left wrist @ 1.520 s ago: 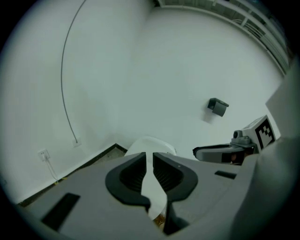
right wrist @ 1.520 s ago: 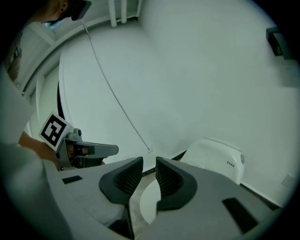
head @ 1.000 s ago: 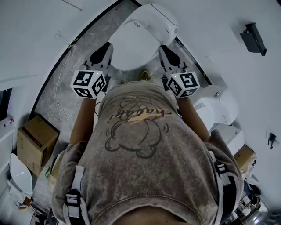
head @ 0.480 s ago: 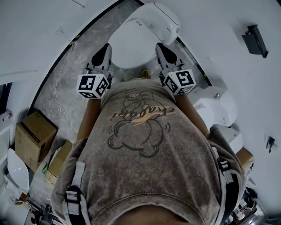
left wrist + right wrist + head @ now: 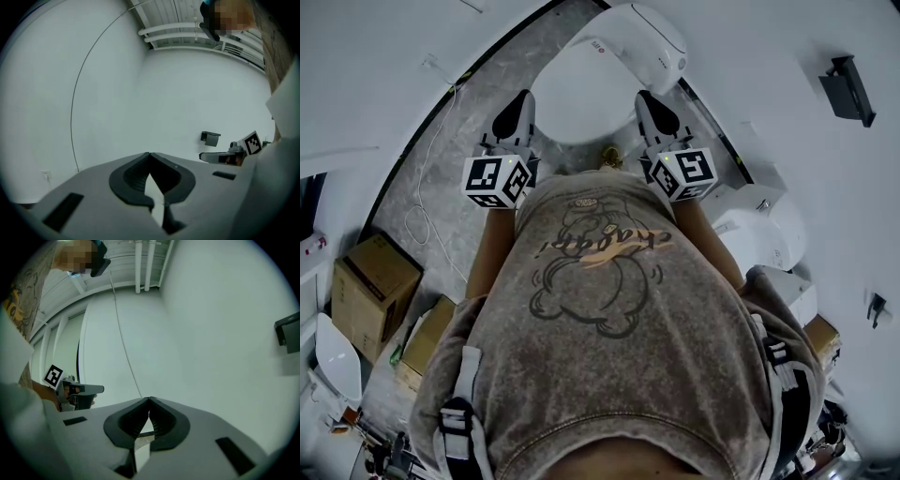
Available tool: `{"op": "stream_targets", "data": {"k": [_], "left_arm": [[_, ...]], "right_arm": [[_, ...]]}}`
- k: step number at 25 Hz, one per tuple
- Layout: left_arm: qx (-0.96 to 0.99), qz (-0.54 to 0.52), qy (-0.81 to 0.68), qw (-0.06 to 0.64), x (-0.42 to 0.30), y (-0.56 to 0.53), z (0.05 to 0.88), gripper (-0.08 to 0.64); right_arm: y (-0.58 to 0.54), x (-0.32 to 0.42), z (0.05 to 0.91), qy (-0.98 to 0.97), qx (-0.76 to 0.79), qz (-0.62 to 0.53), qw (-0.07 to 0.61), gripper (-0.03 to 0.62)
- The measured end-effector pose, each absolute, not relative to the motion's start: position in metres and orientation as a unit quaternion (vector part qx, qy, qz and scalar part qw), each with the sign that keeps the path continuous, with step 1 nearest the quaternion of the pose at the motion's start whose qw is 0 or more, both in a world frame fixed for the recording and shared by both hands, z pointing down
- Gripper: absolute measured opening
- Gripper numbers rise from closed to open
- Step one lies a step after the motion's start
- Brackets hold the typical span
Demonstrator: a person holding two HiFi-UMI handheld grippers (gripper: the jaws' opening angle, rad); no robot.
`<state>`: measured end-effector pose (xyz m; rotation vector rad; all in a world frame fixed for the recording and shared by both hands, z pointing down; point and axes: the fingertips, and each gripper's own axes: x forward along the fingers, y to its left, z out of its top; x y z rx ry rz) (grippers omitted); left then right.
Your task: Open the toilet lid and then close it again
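Head view: white toilet lid (image 5: 581, 94) at top centre, looks down over bowl; rear unit (image 5: 654, 39) behind it. Left gripper (image 5: 522, 97) just beside lid's left edge, right gripper (image 5: 643, 98) just beside right edge; contact not discernible. Left gripper view, right gripper view: both claws fully closed, tips meeting, nothing pinched, white wall (image 5: 187, 93) ahead. Person's grey printed T-shirt (image 5: 600, 309) fills lower frame. Thin cable (image 5: 424, 192) on grey stone floor (image 5: 464, 122), left. Cardboard boxes (image 5: 375, 292) lower left. Second white toilet (image 5: 769, 234) at right. Black wall holder (image 5: 847, 84) upper right.
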<state>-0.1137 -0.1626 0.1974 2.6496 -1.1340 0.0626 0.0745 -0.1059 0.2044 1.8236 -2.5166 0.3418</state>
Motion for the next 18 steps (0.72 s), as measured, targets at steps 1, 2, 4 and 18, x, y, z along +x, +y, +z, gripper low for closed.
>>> {"op": "stream_targets", "data": {"k": [1,2,4,18], "left_arm": [[0.911,0.024,-0.390,0.128,-0.114,-0.162,0.198,0.009],[0.912,0.027,-0.390,0.127,-0.114,-0.162,0.198,0.009],[0.912,0.031,-0.388,0.127,-0.113,-0.160,0.199,0.009],[0.916,0.039,-0.374,0.141,-0.108,-0.159,0.208,0.009]], "right_arm": [[-0.106,0.075,0.204,-0.804,0.584,0.109,0.007,0.026],[-0.107,0.076,0.203,-0.804,0.585,0.109,0.006,0.026],[-0.107,0.077,0.202,-0.803,0.586,0.108,0.005,0.026],[-0.108,0.075,0.207,-0.804,0.584,0.112,0.008,0.026]]}}
